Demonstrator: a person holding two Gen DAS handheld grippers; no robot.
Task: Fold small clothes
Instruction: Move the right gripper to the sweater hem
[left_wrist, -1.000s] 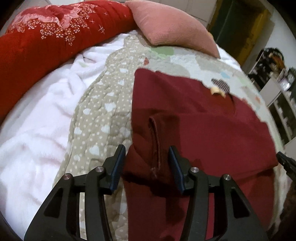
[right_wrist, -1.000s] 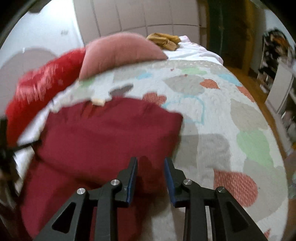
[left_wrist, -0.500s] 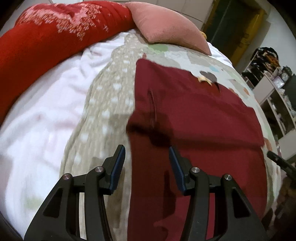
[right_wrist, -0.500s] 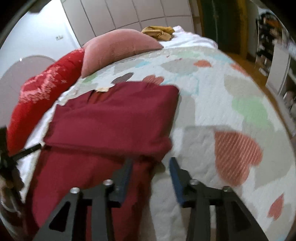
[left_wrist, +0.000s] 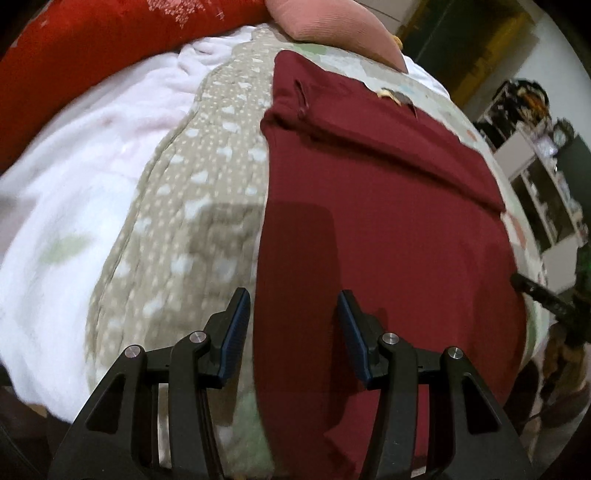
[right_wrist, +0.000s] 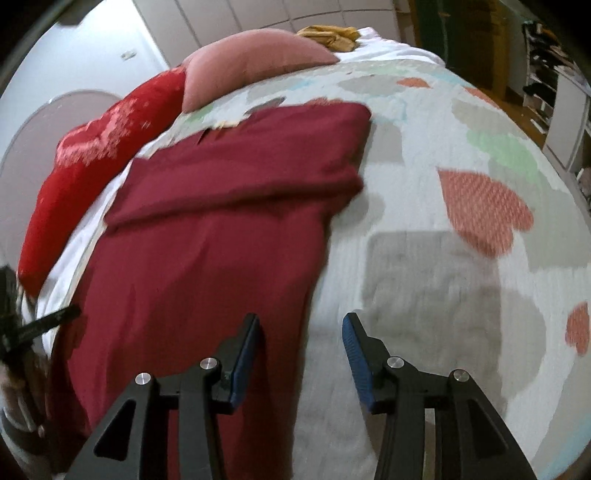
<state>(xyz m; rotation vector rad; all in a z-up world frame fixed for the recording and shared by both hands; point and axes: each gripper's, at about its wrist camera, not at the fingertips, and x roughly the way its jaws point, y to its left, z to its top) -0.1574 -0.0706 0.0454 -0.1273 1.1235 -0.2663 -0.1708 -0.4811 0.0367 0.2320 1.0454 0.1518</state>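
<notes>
A dark red garment (left_wrist: 388, 221) lies flat on the bed, and its far part is folded over into a flap (left_wrist: 369, 140) with a sleeve cuff at the left. My left gripper (left_wrist: 291, 295) hovers open over the garment's left edge near its near end, with nothing gripped. In the right wrist view the same garment (right_wrist: 207, 240) fills the left half. My right gripper (right_wrist: 301, 317) stands open over its right edge, one finger above the cloth and the other above the quilt. A dark finger of the other gripper (left_wrist: 535, 291) shows at the right rim.
A pink pillow (right_wrist: 251, 62) and a red flowered bolster (left_wrist: 92, 48) lie at the head of the bed. A white fleece blanket (left_wrist: 74, 166) lies left of the garment. The heart-patterned quilt (right_wrist: 461, 221) spreads to the right, and shelves (left_wrist: 546, 166) stand beyond the bed.
Both grippers have drawn back from the folded flap toward the garment's near end. The right gripper's jaws have spread wider. The flap now lies flat and farther away.
</notes>
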